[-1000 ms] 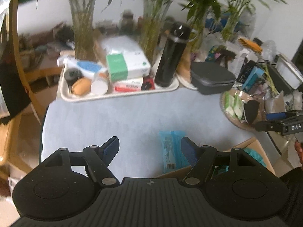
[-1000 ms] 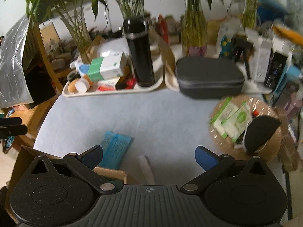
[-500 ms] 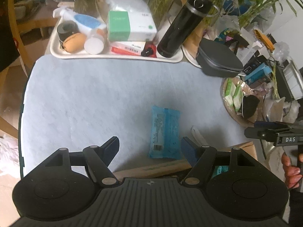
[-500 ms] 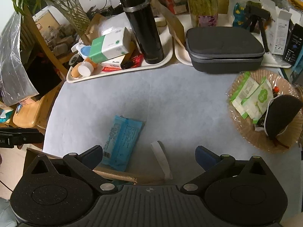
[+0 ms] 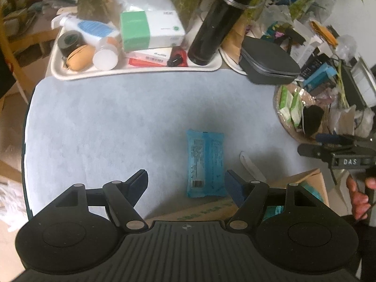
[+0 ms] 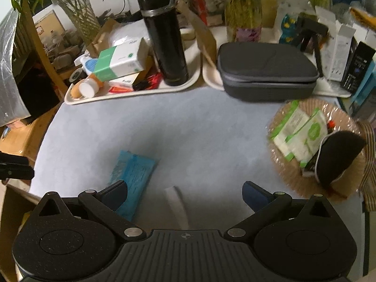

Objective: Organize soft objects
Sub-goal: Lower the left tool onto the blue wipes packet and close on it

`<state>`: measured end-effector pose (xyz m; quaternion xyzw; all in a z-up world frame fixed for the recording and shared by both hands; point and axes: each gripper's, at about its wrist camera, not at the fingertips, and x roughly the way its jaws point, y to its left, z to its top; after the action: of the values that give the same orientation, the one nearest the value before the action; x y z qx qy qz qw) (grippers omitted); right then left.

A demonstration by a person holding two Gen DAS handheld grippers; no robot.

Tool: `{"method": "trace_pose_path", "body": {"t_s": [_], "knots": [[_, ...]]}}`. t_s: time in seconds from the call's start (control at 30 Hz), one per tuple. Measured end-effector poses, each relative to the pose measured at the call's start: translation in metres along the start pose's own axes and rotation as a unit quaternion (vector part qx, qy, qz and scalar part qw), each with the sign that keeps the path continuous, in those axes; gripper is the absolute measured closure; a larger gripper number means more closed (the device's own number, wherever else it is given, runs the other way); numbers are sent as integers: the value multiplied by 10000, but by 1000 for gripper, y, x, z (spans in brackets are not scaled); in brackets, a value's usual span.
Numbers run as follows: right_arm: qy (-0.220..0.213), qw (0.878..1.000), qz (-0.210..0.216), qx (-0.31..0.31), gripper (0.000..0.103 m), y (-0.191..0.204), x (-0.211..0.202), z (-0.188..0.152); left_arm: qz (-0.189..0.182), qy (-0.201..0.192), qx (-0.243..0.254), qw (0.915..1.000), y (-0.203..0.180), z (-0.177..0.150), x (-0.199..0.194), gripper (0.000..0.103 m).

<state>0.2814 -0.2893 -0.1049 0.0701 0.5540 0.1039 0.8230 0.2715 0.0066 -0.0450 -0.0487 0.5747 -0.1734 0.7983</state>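
The flat blue plastic wipes packet (image 5: 205,163) (soft, slippery film) likely needs pinching across its narrow width; left gripper (image 5: 185,183) and right gripper (image 6: 184,193) gape wide, empty.

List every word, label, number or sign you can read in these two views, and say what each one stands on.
"DAS": white letters on the right gripper body, seen from the left wrist view.
Blue wipes pack: printed text and barcode, too small to read.
Green-and-white tissue box: print and round logo, blurred.
Red-and-white packet: barcode label, unreadable.
Green wipes packets: logo only, unreadable.
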Motion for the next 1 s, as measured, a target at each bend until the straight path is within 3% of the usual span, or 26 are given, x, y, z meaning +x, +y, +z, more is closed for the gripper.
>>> {"method": "trace_pose_path", "body": {"t_s": [0.33,0.53,0.8,1.0], "knots": [[-194,9998,85,-28,0,-12,27,7,-221,-134,829,9962,4,16,16,32],[-82,9996,144,-230,0,-12,47,12,-482,-183,1143,9921,12,19,34,32],[179,9990,315,-277,0,-12,65,15,-687,118,1239,9898,19,30,63,32],[288,9990,216,-260,0,-13,70,15,-446,501,1279,9895,12,45,78,32]]}}
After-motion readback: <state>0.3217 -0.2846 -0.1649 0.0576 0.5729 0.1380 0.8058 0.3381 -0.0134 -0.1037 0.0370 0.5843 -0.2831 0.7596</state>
